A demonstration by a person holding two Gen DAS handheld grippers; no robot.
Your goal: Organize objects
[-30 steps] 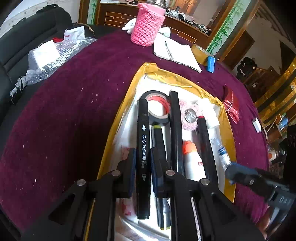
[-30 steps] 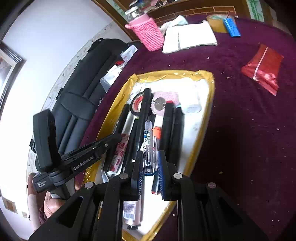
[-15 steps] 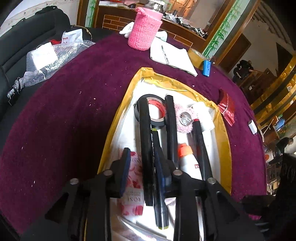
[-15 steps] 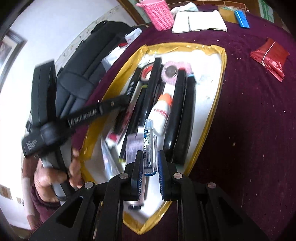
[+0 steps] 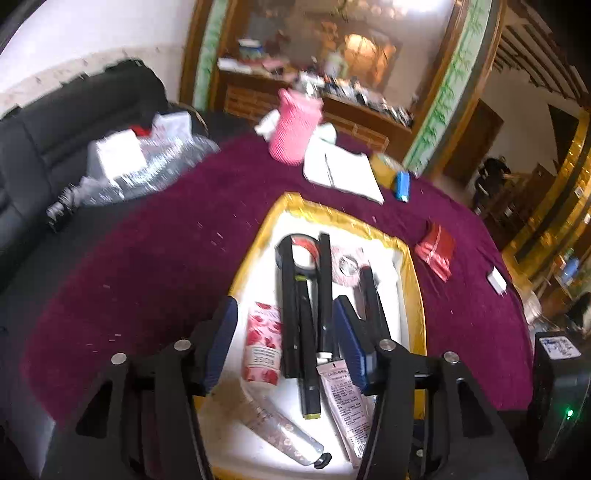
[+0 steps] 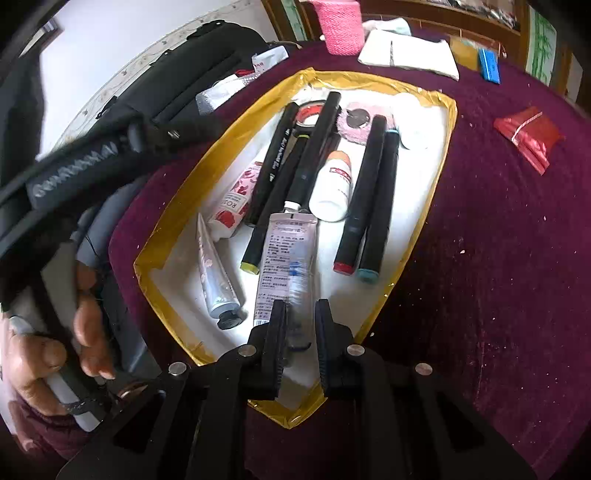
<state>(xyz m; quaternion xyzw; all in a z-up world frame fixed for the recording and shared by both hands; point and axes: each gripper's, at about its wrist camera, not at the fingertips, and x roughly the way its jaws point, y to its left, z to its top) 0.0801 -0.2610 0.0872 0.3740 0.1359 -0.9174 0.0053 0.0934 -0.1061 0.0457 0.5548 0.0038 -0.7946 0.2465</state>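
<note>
A gold-rimmed white tray [image 5: 408, 258] [image 6: 441, 155] holds several black markers [image 5: 288, 306] [image 6: 369, 184], a tape roll [image 5: 301, 254], a rose tube [image 5: 262, 341] [image 6: 236, 199], a white bottle [image 6: 332, 181] and a flat tube [image 6: 288, 254]. My left gripper [image 5: 284, 343] is open and empty, raised above the near end of the tray. My right gripper [image 6: 300, 332] is shut on a clear blue-printed pen [image 6: 297, 291] and holds it over the flat tube.
A pink knitted holder [image 5: 293, 127] [image 6: 341, 26], a white notebook [image 5: 341, 171] [image 6: 408, 53], a blue object [image 5: 402, 186] and a red packet [image 5: 436, 249] [image 6: 530, 134] lie on the purple cloth. A black bag [image 5: 74, 110] and bubble wrap [image 5: 147, 173] are at the left.
My left gripper let go of the black marker, opened wide and pulled back and up. My right gripper carried the pen back toward the tray's near end.
</note>
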